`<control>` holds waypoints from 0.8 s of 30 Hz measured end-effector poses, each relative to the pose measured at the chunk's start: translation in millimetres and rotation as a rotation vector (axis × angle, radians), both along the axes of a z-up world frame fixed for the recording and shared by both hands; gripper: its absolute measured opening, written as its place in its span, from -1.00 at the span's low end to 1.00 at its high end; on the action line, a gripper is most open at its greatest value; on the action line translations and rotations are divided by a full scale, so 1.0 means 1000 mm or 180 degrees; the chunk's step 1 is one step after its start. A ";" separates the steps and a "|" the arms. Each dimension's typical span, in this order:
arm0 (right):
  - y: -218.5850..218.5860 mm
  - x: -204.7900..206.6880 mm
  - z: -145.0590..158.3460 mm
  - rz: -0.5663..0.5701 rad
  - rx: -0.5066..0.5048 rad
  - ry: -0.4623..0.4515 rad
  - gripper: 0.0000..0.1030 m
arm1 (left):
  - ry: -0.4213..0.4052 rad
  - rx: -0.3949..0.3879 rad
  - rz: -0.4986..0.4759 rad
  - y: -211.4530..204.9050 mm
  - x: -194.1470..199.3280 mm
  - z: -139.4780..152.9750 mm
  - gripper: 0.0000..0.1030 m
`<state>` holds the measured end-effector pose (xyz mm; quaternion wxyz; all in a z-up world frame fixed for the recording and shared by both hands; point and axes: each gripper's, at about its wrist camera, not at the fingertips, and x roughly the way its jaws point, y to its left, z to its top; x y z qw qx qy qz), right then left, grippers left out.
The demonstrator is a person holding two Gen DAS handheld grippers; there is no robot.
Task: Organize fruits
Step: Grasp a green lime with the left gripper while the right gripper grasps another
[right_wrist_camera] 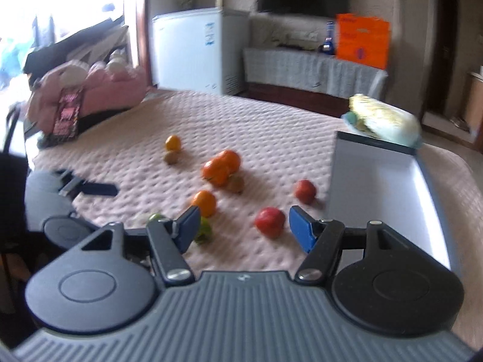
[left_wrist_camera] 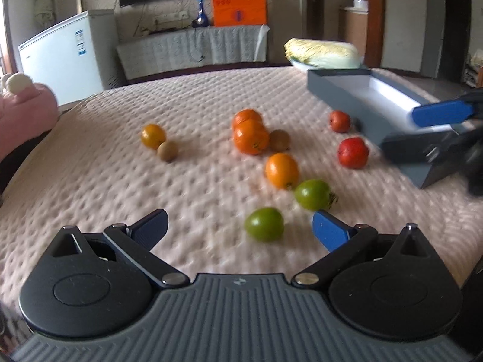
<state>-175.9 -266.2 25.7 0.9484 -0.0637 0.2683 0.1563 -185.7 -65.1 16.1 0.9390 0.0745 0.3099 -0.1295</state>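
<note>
While fruit lies loose on quilted tablecloth [left_wrist_camera: 120,187], you hover left gripper [left_wrist_camera: 240,226] wide open, empty, above green fruit [left_wrist_camera: 264,223]; right gripper [right_wrist_camera: 244,226] half-parted, empty, near red fruit [right_wrist_camera: 270,221]. Centre each, squeeze gently, carry to grey tray [right_wrist_camera: 377,187].

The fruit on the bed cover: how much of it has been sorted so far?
Nothing looks done: the grey box is empty. Both the left gripper and right gripper are open, holding nothing. Oranges, red fruits, green fruits and brown ones remain scattered.
</note>
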 end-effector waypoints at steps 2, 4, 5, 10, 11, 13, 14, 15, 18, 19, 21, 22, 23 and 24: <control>0.007 0.009 -0.006 0.0139 -0.0138 0.0038 0.29 | 0.0052 -0.0025 -0.0119 -0.002 0.003 -0.001 0.72; 0.012 0.016 -0.009 0.0224 -0.0158 0.0131 0.29 | 0.0124 -0.0015 -0.0204 -0.004 0.005 -0.005 0.62; 0.013 0.019 -0.011 0.0251 -0.0126 0.0184 0.29 | 0.0141 0.0004 -0.0216 -0.005 0.006 -0.007 0.61; 0.035 0.029 -0.021 0.0447 -0.0214 0.0336 0.08 | 0.0184 -0.0048 -0.0254 -0.005 0.009 -0.010 0.43; 0.037 0.031 -0.023 0.0438 -0.0185 0.0359 -0.03 | 0.0216 -0.0097 -0.0240 -0.003 0.010 -0.010 0.42; 0.038 0.038 -0.027 0.0357 -0.0153 0.0439 -0.06 | 0.0232 -0.0132 -0.0221 -0.002 0.012 -0.010 0.42; 0.039 0.041 -0.029 0.0297 -0.0165 0.0477 -0.06 | 0.0224 -0.0126 -0.0223 -0.002 0.012 -0.010 0.43; 0.039 0.044 -0.031 0.0241 -0.0161 0.0523 -0.05 | 0.0217 -0.0128 -0.0218 -0.002 0.012 -0.011 0.43; 0.040 0.044 -0.033 0.0220 -0.0106 0.0553 -0.05 | 0.0204 -0.0121 -0.0206 -0.003 0.011 -0.011 0.43; 0.040 0.044 -0.034 0.0213 -0.0100 0.0554 -0.05 | 0.0206 -0.0137 -0.0192 -0.002 0.012 -0.011 0.43; 0.038 0.046 -0.036 0.0185 -0.0042 0.0604 -0.05 | 0.0203 -0.0145 -0.0167 -0.002 0.012 -0.011 0.42; 0.038 0.046 -0.036 0.0160 -0.0024 0.0622 -0.05 | 0.0202 -0.0149 -0.0157 -0.002 0.012 -0.011 0.42; 0.038 0.047 -0.037 0.0142 -0.0014 0.0635 -0.05 | 0.0203 -0.0162 -0.0146 -0.001 0.011 -0.011 0.41; 0.038 0.048 -0.037 0.0130 -0.0003 0.0643 -0.05 | 0.0205 -0.0173 -0.0135 0.000 0.012 -0.011 0.39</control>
